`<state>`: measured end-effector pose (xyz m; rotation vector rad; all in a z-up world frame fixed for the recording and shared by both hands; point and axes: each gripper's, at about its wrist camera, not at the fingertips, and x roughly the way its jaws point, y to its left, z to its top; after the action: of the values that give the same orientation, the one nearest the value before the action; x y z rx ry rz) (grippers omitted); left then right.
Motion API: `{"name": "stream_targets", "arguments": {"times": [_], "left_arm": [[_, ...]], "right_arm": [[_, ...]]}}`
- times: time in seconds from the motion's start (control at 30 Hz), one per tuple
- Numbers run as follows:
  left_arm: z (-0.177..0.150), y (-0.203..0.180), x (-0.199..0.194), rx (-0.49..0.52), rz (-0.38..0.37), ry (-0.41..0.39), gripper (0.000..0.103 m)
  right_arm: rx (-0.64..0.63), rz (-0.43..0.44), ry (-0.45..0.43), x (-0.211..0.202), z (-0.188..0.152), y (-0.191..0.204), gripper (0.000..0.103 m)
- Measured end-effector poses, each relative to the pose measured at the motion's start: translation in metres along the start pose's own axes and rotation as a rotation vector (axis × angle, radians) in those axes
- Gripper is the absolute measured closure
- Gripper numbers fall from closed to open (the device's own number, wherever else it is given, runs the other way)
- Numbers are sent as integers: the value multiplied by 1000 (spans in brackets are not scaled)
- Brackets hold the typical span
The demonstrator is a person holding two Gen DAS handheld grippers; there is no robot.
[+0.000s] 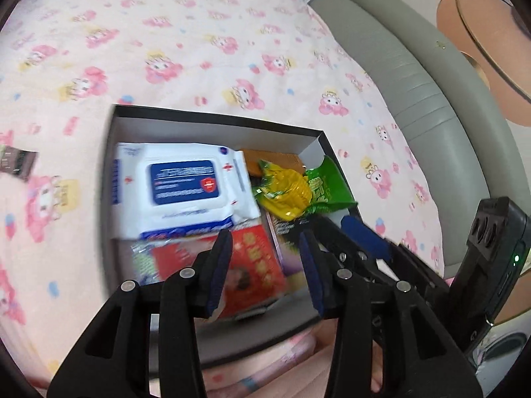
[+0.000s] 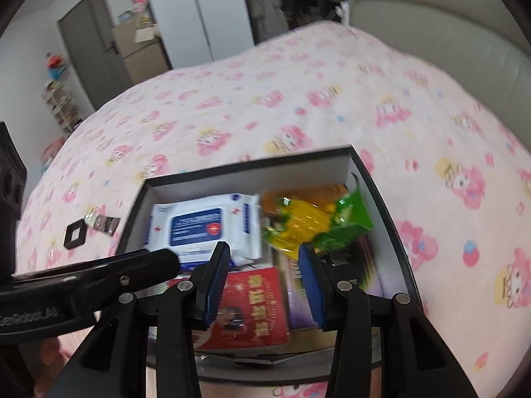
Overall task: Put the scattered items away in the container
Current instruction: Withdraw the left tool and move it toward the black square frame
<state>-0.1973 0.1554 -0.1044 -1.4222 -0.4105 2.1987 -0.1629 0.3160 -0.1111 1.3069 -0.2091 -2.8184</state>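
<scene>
Pink cartoon-print bed carrying a black box of packets; left claw and right claw hover over it, both released, empty; one dark packet lies outside.

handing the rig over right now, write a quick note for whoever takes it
Left gripper: open, empty, over the box.
Right gripper: open, empty, over the box too.
Box sits on the pink blanket.
Done: wet wipes pack, yellow snack bag, green packet, red packet and a purple item lie inside.
Left: a small dark packet and a black square piece lie on the blanket beside the box's left wall.
</scene>
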Motion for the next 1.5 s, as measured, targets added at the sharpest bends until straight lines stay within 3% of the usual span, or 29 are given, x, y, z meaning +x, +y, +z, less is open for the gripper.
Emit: {"name": "stream_targets", "arguments": {"times": [0.3, 0.5, 0.9, 1.07, 1.2, 1.3, 1.5], "left_arm": [[-51, 26, -74, 36, 67, -71, 59], [-70, 42, -115, 52, 141, -131, 60], [-107, 135, -193, -105, 223, -225, 62], [-116, 177, -212, -216, 266, -243, 62], [-116, 206, -212, -330, 258, -271, 62], [-105, 217, -202, -339, 270, -268, 61], [-54, 245, -187, -376, 217, -249, 61]], "right_arm": [[-47, 27, -133, -53, -26, 59, 63], [-96, 40, -138, -67, -35, 103, 63], [-249, 170, -90, -61, -52, 223, 63], [-321, 210, -74, -51, -58, 267, 63], [-357, 243, -63, -37, -60, 288, 64], [-334, 259, -15, -19, -53, 289, 63], [-303, 260, 63, 19, -18, 295, 63]]}}
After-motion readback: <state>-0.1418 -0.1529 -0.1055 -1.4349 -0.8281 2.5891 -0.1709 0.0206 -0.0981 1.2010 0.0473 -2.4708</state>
